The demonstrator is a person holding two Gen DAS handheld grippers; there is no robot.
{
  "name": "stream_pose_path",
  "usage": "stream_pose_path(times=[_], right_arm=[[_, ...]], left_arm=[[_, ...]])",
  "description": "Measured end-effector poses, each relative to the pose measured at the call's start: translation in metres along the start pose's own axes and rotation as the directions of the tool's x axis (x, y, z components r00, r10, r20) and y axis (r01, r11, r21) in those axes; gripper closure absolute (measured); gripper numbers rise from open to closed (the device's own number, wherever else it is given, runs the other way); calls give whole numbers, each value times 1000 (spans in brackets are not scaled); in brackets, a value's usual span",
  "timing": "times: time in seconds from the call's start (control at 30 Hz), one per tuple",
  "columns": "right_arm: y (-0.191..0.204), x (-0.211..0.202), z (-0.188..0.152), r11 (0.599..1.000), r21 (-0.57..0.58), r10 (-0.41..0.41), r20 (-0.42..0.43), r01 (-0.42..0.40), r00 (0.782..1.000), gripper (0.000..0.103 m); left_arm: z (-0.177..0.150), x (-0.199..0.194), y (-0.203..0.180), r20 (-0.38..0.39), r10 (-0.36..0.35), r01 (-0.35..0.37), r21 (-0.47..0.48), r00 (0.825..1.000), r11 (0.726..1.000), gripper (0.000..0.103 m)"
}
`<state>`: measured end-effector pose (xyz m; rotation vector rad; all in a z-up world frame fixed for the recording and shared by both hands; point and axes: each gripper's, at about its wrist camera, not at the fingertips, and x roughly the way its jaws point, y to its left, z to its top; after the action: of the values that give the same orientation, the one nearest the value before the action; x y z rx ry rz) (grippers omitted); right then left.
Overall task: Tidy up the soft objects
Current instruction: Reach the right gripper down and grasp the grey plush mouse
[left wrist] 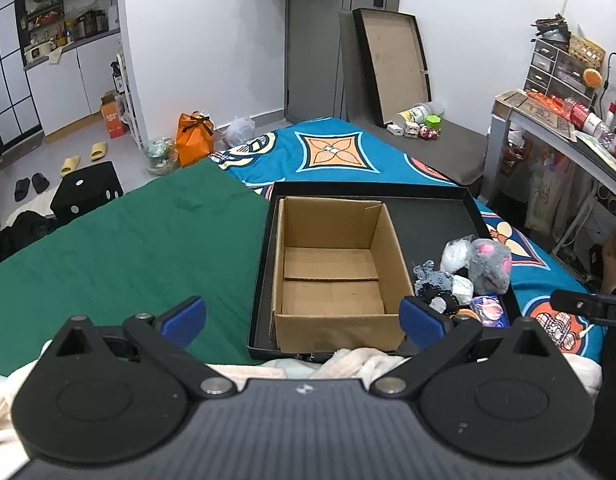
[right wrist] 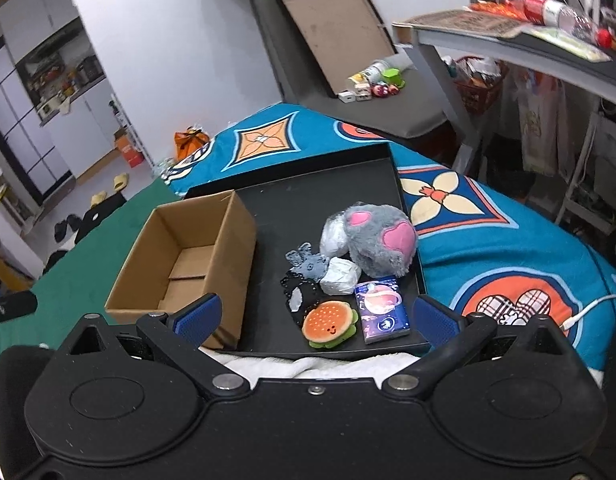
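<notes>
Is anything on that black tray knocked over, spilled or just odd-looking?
Nothing is spilled or broken. The cardboard box stands upright and empty on the black tray, while the soft things, such as the grey plush and burger toy, lie in a loose heap beside it, not in it.

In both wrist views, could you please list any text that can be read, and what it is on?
"DA", cut off by the frame edge, on the right gripper.
Print on the purple packet: too small to read.
Labels on the desk bottle and orange box: blurred.
Cardboard box: no text visible.
</notes>
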<state>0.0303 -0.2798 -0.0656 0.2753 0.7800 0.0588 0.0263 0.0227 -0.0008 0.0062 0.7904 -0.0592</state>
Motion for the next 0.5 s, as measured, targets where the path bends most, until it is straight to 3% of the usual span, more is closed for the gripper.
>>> stream_pose_path(times=[0.5], right_arm=[[-20, 42, 8, 999, 24, -45, 18, 45, 999, 0]], left_arm=[[-2, 60, 8, -38, 67, -67, 5, 997, 998, 3]])
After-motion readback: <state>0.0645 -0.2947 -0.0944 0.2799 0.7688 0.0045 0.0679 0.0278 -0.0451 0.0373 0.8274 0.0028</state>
